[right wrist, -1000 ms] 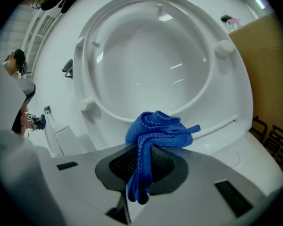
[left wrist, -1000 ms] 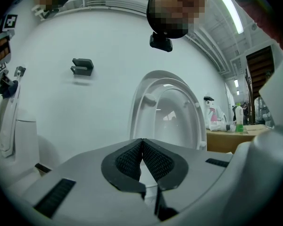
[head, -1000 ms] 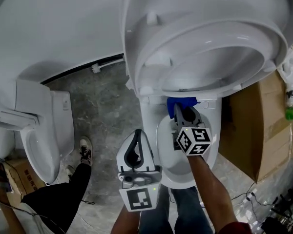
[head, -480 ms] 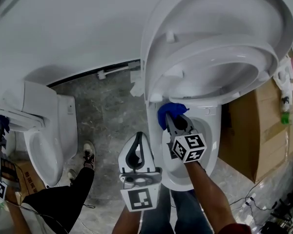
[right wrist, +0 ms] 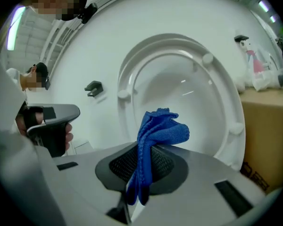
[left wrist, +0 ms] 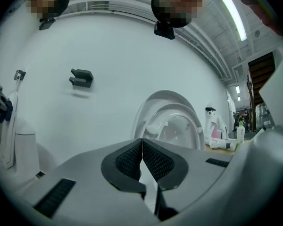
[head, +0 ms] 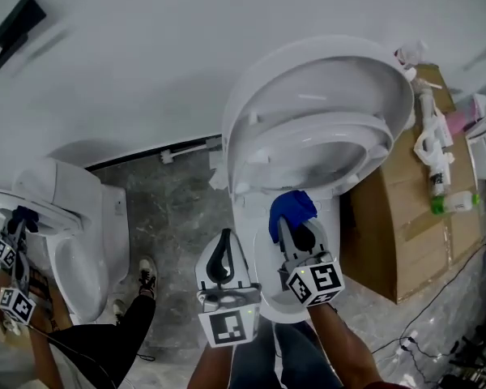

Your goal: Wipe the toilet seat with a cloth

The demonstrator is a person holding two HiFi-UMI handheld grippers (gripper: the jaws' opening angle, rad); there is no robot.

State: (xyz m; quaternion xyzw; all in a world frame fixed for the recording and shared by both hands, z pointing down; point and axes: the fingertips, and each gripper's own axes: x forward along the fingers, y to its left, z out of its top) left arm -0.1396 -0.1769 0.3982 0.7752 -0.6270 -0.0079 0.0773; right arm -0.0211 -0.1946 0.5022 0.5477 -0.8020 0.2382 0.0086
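— Toilets: how many, starting at the left?

— Two. A second toilet stands at the left edge of the head view on the grey floor, with another person's black trouser leg beside it. The main toilet bowl is at the centre.

— And the first tool you come to?

— The left gripper hangs over the bowl's left rim. Its jaws are pressed together, pad against pad, with nothing between them.

— Where is the cloth?

— The blue cloth is pinched in the right gripper, over the rear edge of the bowl. Its folds stick up past the jaw tips and a short end hangs below them. It is just below the lower edge of the toilet seat, which stands upright against the lid. In the right gripper view the seat rises beyond the cloth, and the two look apart.

— Anything further right?

— A cardboard box stands just beside the bowl's right side. Spray bottles lie along its top edge.
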